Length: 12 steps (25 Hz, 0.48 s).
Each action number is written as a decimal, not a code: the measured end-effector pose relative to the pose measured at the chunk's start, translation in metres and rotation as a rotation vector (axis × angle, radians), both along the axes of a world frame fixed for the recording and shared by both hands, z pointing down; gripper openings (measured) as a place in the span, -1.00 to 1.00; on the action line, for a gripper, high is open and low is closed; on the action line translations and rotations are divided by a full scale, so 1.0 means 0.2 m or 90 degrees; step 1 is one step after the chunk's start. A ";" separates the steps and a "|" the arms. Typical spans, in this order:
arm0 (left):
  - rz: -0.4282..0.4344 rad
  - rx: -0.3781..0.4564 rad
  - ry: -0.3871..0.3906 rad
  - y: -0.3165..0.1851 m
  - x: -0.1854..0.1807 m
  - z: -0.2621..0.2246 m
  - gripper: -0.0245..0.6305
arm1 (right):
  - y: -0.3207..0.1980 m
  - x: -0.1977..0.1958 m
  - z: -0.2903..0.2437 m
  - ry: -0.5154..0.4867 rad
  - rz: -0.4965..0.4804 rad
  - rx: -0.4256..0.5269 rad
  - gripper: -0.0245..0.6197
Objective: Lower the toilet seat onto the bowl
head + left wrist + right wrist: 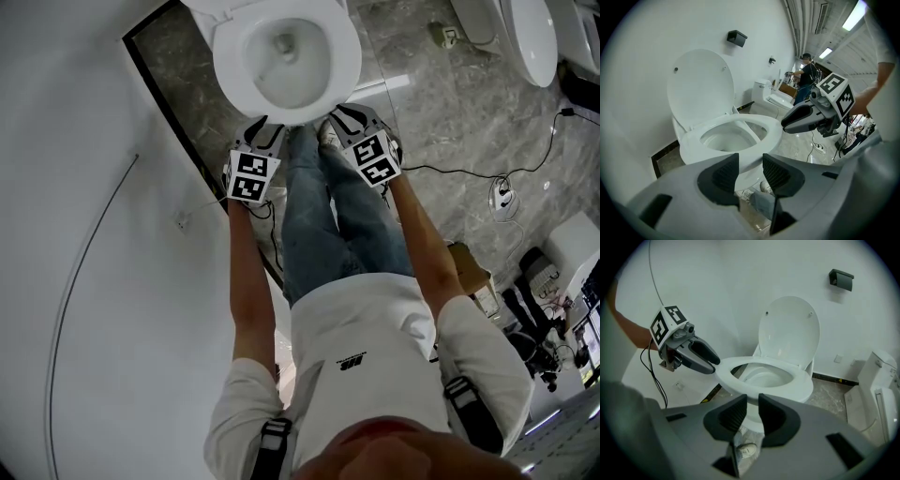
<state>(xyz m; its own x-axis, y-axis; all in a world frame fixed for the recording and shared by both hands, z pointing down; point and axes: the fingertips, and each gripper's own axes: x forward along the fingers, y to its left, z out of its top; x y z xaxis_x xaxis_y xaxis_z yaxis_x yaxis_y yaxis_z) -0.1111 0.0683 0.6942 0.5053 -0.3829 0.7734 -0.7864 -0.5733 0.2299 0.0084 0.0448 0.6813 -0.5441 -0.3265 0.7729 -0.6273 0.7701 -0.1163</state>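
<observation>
Arms (246, 281) outstretched, left hand-held gripper (266, 128) gaping, empty, right hand-held gripper (345, 115) likewise

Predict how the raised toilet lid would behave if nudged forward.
The lid looks like thin rigid plastic, so probably stiff and light. Hinged at its base and standing near upright, it would likely swing down and slap the seat.

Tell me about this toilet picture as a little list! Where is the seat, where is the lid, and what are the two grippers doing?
toilet seat: down flat on the bowl
lid: up, leaning back by the white wall
left gripper: jaws apart, holding nothing, near the seat's front edge
right gripper: jaws apart, holding nothing, also near the front edge
person: standing in front of the toilet, one gripper in each hand
second toilet: further along the same wall
job: the seat already looks lowered
</observation>
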 end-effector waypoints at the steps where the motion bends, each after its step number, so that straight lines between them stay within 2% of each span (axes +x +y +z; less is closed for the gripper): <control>1: -0.001 -0.004 0.001 0.01 0.00 0.02 -0.40 | 0.01 0.00 0.02 0.002 -0.001 -0.004 -0.65; 12: -0.012 -0.036 -0.003 0.10 0.01 0.16 -0.45 | 0.10 0.01 0.17 0.025 -0.001 -0.030 -0.66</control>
<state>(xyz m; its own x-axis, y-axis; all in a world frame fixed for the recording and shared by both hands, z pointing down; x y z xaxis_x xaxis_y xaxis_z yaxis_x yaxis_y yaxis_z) -0.1096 0.0885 0.7271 0.4952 -0.3479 0.7961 -0.7980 -0.5444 0.2585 0.0101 0.0640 0.7147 -0.5142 -0.2886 0.8076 -0.6302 0.7658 -0.1276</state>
